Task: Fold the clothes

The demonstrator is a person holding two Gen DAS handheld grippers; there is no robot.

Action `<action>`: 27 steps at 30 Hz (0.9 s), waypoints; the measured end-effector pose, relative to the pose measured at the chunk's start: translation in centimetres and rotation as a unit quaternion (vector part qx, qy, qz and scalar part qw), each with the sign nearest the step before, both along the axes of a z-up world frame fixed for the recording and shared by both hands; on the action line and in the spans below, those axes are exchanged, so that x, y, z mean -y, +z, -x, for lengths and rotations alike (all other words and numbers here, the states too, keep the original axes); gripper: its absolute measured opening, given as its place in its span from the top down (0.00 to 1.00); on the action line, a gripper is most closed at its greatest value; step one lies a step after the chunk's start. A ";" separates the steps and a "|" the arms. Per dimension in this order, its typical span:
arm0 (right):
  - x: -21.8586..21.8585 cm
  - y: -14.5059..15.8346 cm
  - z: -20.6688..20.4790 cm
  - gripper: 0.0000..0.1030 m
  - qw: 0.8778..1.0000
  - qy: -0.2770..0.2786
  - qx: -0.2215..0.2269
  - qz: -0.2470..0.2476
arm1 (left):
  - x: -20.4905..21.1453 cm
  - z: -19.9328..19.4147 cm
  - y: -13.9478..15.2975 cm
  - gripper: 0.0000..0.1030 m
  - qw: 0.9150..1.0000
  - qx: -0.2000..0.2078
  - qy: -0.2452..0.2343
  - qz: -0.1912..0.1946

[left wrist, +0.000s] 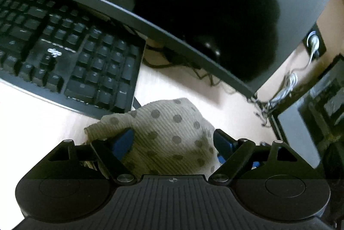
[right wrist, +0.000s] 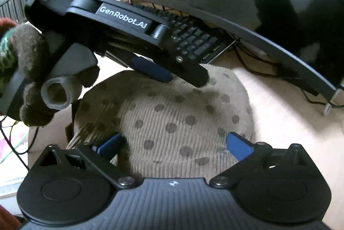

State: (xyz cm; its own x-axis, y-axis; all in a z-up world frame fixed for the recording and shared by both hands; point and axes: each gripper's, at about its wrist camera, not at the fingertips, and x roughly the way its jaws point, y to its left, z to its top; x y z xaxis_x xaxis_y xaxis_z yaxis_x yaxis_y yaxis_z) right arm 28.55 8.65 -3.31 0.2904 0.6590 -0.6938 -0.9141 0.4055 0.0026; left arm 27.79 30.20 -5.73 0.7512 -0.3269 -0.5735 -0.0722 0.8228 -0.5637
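Both grippers are spread wide right now, nothing clamped in either. Left gripper hangs over the dotted garment, blue pads either side of the ribbed cloth but not pinching it as far as I can see. Right gripper is the same story from the other side, jaws splayed above the same beige polka-dot fabric.

That garment lies bunched in a soft mound on the pale desk, just in front of the keyboard and below the monitor. From the right wrist view I can see the gloved hand carrying the left tool, its tips down near the far edge of the cloth.

My read: folding has barely started, or at least I see no clean crease, no squared edges. Still to do: grab two corners, spread it flat, then fold. With the cloth so rumpled, I can't tell which edge is which.
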 end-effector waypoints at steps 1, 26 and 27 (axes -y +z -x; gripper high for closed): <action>0.6 0.5 0.4 0.00 1.000 -0.003 0.008 -0.003 | 0.0 0.6 0.6 0.15 1.000 0.002 0.008 0.000; 14.4 4.1 2.8 0.00 0.989 -0.111 -0.014 -0.095 | 15.2 18.4 6.4 0.00 0.946 0.035 0.277 -0.162; 15.2 4.5 2.9 0.00 0.988 -0.117 -0.005 -0.103 | 16.6 19.0 6.5 0.00 0.938 0.036 0.297 -0.174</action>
